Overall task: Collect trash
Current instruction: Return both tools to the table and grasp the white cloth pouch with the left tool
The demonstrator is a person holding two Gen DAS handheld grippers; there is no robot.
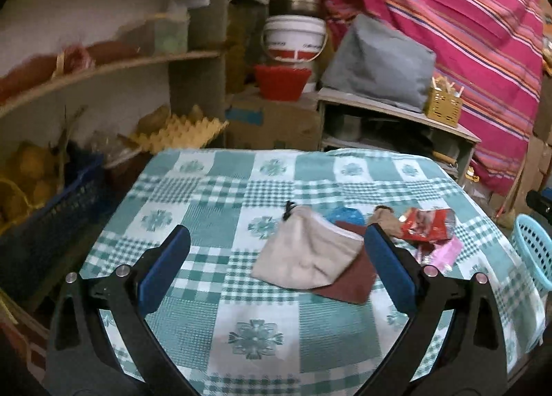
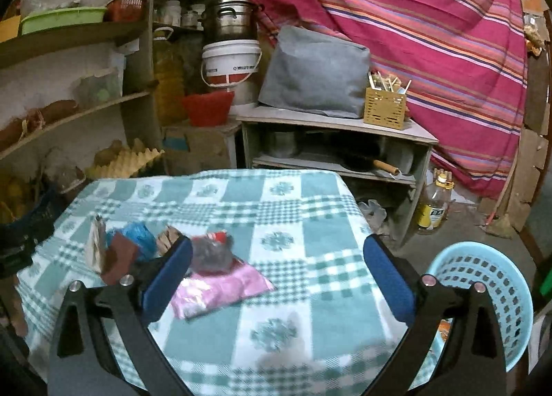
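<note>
On the green checked tablecloth (image 1: 214,196) lies a heap of trash: a beige pouch (image 1: 303,251) over a brown cloth (image 1: 355,282), a blue crumpled bag (image 1: 346,215), a red wrapper (image 1: 427,220) and a pink wrapper (image 1: 446,251). My left gripper (image 1: 276,247) hangs open above the cloth, the pouch between its fingers but untouched. In the right wrist view the pink wrapper (image 2: 220,284) and a dark red wrapper (image 2: 212,253) lie beside the left finger (image 2: 169,275) of my right gripper (image 2: 277,259), which is open and holds nothing. A light blue basket (image 2: 490,292) stands right of the table.
Shelves (image 2: 69,113) with an egg tray (image 2: 124,161) stand at the left. Behind the table sit a low cabinet (image 2: 338,140), a white bucket (image 2: 229,61) and a red bowl (image 2: 207,108). A striped curtain (image 2: 431,33) hangs at the right, and an oil bottle (image 2: 434,204) stands on the floor.
</note>
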